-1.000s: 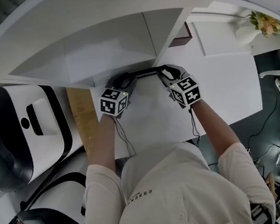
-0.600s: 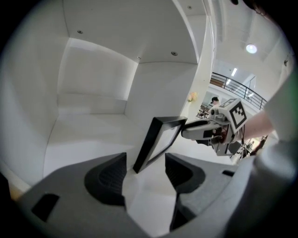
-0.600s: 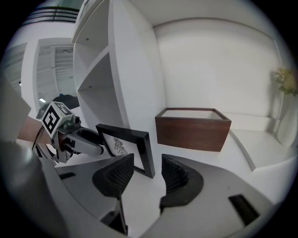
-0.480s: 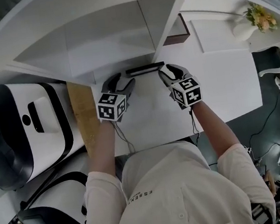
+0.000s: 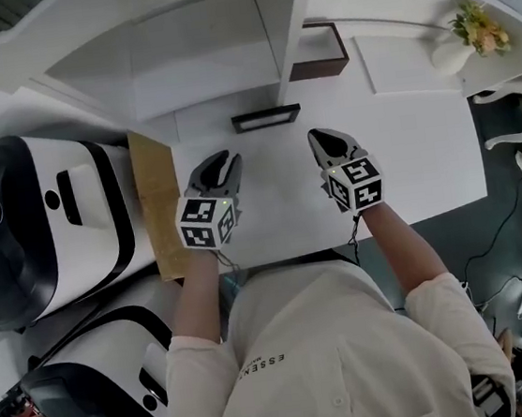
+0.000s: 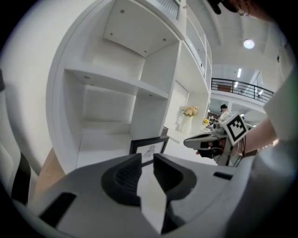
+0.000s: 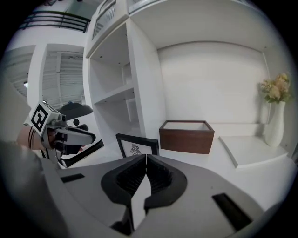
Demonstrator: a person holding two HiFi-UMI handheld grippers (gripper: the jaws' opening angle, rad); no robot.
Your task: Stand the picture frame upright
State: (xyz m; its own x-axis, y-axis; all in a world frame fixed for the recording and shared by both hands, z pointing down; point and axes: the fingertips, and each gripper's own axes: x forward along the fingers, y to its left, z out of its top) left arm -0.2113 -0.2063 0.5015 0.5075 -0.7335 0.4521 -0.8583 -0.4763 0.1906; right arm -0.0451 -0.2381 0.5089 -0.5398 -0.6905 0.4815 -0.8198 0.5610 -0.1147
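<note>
The black picture frame (image 5: pixel 266 118) stands upright on the white table (image 5: pixel 425 164), just in front of the shelf unit, and nothing touches it. It shows in the left gripper view (image 6: pixel 149 149) and the right gripper view (image 7: pixel 136 146) with a small drawing facing me. My left gripper (image 5: pixel 220 159) hangs back from the frame on the left; its jaws are closing, a gap remains and nothing is between them. On the right, equally far back, my right gripper (image 5: pixel 319 137) is shut and empty.
A brown open box (image 5: pixel 317 50) sits behind the frame to the right, beside a flat white board (image 5: pixel 404 63) and a vase of flowers (image 5: pixel 467 41). A wooden board (image 5: pixel 156 197) and a large white-and-black machine (image 5: pixel 27 222) lie left of the table.
Both grippers have let go of the frame's ends and drawn back toward me. The frame stays standing near the shelf. The right jaws have closed.
</note>
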